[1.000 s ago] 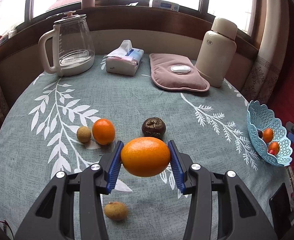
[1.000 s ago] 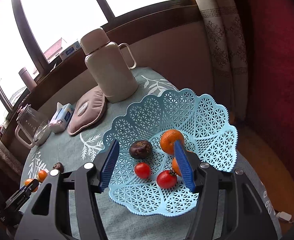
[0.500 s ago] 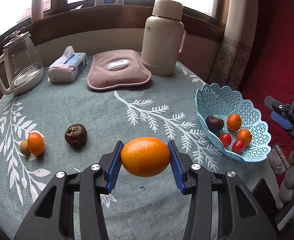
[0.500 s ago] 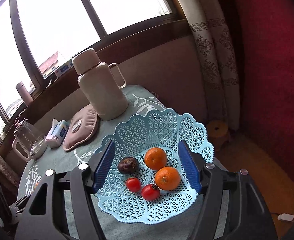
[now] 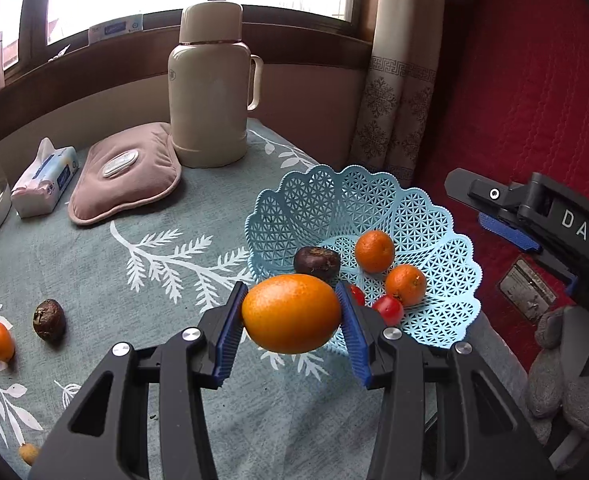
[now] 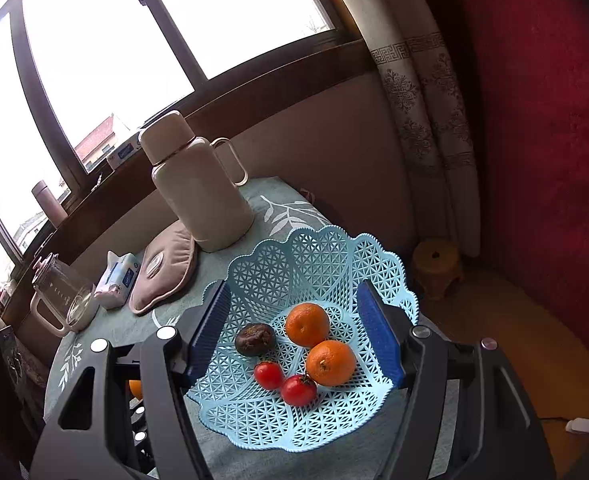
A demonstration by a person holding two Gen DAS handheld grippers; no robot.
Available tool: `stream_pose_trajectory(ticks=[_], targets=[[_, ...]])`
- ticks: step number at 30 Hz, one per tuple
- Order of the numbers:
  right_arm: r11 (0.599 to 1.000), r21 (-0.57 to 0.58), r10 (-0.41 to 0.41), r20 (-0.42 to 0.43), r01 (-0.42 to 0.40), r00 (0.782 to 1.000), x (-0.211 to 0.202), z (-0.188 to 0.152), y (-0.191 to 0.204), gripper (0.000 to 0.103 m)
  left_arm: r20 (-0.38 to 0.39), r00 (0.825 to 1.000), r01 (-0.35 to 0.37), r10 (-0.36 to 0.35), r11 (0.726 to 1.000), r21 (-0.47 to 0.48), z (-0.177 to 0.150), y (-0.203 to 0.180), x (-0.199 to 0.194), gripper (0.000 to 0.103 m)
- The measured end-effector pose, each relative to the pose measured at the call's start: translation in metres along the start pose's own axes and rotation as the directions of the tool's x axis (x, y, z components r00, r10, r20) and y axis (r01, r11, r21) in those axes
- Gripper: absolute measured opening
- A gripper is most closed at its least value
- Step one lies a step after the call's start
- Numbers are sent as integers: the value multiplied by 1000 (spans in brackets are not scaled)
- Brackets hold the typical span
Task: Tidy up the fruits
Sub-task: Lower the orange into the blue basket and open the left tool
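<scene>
My left gripper is shut on a large orange, held above the table just in front of the light blue lattice basket. The basket holds two small oranges, two red tomatoes and a dark wrinkled fruit. My right gripper is open and empty, hovering over the same basket; it also shows at the right of the left wrist view. On the table at the left lie another dark fruit, a small orange and small brownish fruits.
A cream thermos, a pink hot-water pad, a tissue pack and a glass kettle stand at the table's back. A red padded wall and a curtain are on the right. A small yellow stool sits on the floor.
My left gripper has swung right with the large orange, from the loose fruits to the basket's front. My right gripper has risen and drawn back a little from the basket.
</scene>
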State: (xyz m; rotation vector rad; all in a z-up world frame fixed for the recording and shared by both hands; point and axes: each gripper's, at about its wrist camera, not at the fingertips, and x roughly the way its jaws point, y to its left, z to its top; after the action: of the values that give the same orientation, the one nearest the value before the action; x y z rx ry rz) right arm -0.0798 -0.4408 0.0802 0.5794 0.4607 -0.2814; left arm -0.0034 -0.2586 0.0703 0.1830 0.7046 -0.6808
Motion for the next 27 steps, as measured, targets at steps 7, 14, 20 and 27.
stream_pose_trajectory(ticks=[7, 14, 20, 27], targets=[[1000, 2, 5, -2, -5, 1000, 0, -1, 1, 68, 22, 999, 31, -31, 1000, -1, 0, -5, 8, 69], [1000, 4, 6, 2, -6, 1000, 0, -1, 2, 68, 24, 1000, -1, 2, 999, -39, -2, 13, 2, 69], [1000, 0, 14, 19, -14, 1000, -6, 0, 4, 70, 22, 999, -39, 40, 998, -49, -9, 20, -4, 79], [999, -34, 19, 75, -16, 997, -19, 0, 13, 76, 38, 996, -81, 84, 995, -59, -15, 31, -17, 84]])
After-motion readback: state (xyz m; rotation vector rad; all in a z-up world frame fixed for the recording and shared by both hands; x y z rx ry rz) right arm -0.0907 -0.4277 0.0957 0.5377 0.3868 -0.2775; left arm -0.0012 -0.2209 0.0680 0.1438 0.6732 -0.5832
